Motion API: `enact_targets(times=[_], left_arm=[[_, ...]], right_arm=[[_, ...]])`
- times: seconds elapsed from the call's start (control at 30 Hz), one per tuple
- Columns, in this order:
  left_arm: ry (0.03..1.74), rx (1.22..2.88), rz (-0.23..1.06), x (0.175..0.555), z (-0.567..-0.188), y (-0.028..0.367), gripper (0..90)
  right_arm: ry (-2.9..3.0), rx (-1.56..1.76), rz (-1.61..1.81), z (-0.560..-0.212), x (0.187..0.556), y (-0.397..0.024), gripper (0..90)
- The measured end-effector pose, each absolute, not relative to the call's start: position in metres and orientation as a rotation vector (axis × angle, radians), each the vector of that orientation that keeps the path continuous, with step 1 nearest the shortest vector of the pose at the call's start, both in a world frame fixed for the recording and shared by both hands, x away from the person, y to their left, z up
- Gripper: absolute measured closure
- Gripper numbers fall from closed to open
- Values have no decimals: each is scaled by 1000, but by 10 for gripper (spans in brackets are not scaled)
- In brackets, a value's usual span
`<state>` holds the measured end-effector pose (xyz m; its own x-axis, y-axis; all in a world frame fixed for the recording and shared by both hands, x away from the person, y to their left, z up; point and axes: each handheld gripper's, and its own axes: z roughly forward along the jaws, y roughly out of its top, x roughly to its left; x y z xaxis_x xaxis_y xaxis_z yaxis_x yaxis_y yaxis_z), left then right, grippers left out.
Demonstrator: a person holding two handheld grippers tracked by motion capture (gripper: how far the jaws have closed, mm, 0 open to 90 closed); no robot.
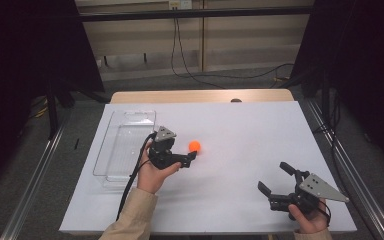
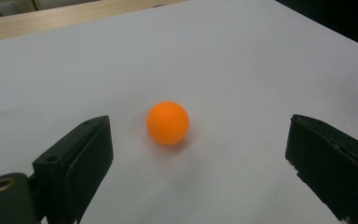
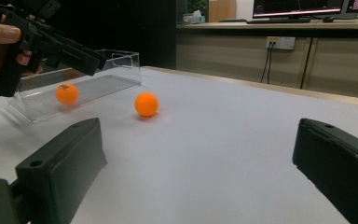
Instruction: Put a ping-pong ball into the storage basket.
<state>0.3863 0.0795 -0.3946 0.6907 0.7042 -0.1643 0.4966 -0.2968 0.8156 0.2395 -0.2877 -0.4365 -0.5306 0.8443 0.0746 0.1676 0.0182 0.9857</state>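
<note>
- The left gripper (image 1: 190, 159) has its jaws spread wide and holds nothing; in the left gripper view (image 2: 200, 158) both black jaws stand well apart with bare sheet between them.
- The ball (image 2: 167, 122) is orange and lies on the worktop just ahead of those jaws, centred in the gap and touching neither one; in the high view the ball (image 1: 194, 146) sits just beyond the jaw tips.
- The left hand (image 1: 152, 172) grips that gripper from below, with a tan sleeve (image 1: 132, 215) behind it and a black cable (image 1: 130, 182) trailing back along the forearm.
- The right gripper (image 1: 276, 178) has its jaws wide open too and is empty; it sits near the front right of the worktop, well apart from the ball.
- In the right gripper view (image 3: 200, 163) the ball (image 3: 146, 104) lies far ahead, with the left gripper (image 3: 51, 44) raised above and left of it.
- A clear tray (image 1: 125, 147) lies at the left side of the worktop, just beside the left hand; a second orange shape (image 3: 67, 93) shows at its wall, and I cannot tell whether it is a reflection.
- The worktop (image 1: 240, 130) is covered by a white sheet, with a strip of wood showing at its far edge.
- The room is dim, with black drapes at both sides, grey floor, wood-panelled wall and hanging cables behind.
</note>
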Motion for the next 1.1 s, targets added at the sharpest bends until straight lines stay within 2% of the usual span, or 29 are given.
enact_targets(times=[1.1], left_arm=[[940,1973,294,393,-403,69,74]], right_arm=[[1739,1030,1553,-436,238,-289,15]])
